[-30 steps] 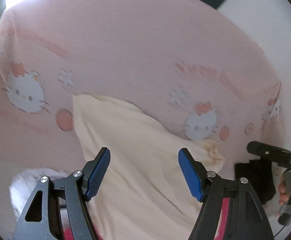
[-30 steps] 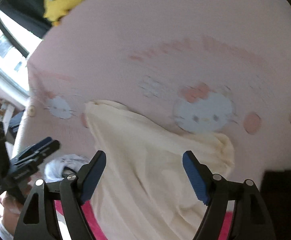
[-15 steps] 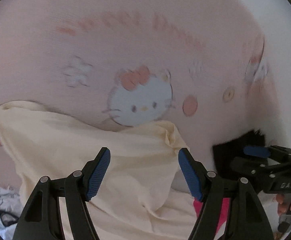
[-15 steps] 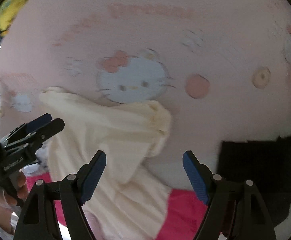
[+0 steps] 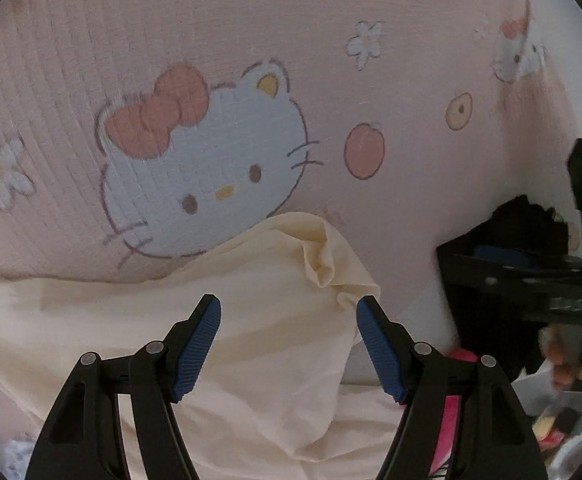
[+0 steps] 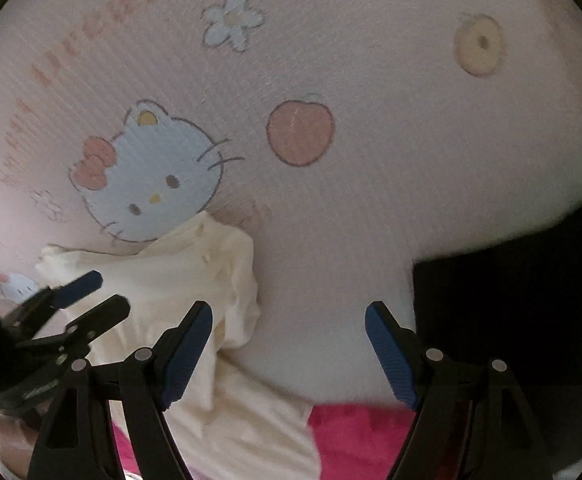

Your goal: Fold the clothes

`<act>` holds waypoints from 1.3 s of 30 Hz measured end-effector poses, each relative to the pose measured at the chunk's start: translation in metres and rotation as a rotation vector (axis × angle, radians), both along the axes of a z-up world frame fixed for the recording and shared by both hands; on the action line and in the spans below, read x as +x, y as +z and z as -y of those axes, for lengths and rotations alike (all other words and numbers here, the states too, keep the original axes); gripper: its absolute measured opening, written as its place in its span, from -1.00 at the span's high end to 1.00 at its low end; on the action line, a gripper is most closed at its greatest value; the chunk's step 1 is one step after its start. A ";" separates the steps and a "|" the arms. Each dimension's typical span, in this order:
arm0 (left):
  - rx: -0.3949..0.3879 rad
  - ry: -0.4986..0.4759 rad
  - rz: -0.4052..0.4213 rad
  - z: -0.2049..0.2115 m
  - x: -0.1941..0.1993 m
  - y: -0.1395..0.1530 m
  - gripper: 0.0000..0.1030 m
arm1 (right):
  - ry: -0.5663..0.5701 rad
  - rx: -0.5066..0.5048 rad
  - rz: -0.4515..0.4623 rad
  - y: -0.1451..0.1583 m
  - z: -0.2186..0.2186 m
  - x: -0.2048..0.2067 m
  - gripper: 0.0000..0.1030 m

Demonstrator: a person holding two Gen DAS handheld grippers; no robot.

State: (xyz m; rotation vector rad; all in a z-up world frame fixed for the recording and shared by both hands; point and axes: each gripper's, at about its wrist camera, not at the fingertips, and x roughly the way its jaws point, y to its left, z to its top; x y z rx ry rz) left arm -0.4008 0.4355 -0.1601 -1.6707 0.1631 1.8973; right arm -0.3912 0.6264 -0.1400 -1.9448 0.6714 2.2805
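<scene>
Both hand-held grippers (image 5: 289, 344) (image 6: 289, 350) open over cream garment (image 5: 251, 320); black cloth (image 6: 523, 300) right, pink beneath

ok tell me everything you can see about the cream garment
The cream garment is thin, soft-looking, plain pale yellow cloth, crumpled, with a puckered corner pointing up. It lies on the pink cat-print sheet, partly over a bright pink cloth. The open left gripper hovers over its bunched corner; the open right gripper is beside its edge.

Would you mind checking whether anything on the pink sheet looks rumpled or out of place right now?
Yes: the cream garment lies unfolded on the pink sheet, its upper corner bunched into a crumpled peak. Both grippers, left and right, are open, holding nothing.
</scene>
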 end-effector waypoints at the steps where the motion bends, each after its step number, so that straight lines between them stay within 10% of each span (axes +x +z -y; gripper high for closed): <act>1: 0.018 0.002 0.018 0.001 -0.001 -0.003 -0.33 | 0.018 0.007 -0.014 -0.004 0.003 -0.006 -0.52; 5: 0.088 0.016 0.038 0.009 -0.007 -0.004 -0.33 | 0.112 0.000 -0.104 -0.012 0.021 -0.027 -0.52; 12: 0.079 -0.103 -0.187 0.023 0.017 -0.011 -0.33 | 0.374 0.168 -0.156 -0.023 0.063 -0.034 -0.52; 28: -0.114 -0.367 -0.341 -0.003 0.108 -0.050 -0.33 | 0.179 -0.098 -0.094 -0.066 0.037 -0.002 -0.52; 39: -0.130 -0.362 -0.375 -0.006 0.109 -0.070 -0.26 | 0.265 -0.008 -0.168 -0.069 0.074 -0.015 -0.52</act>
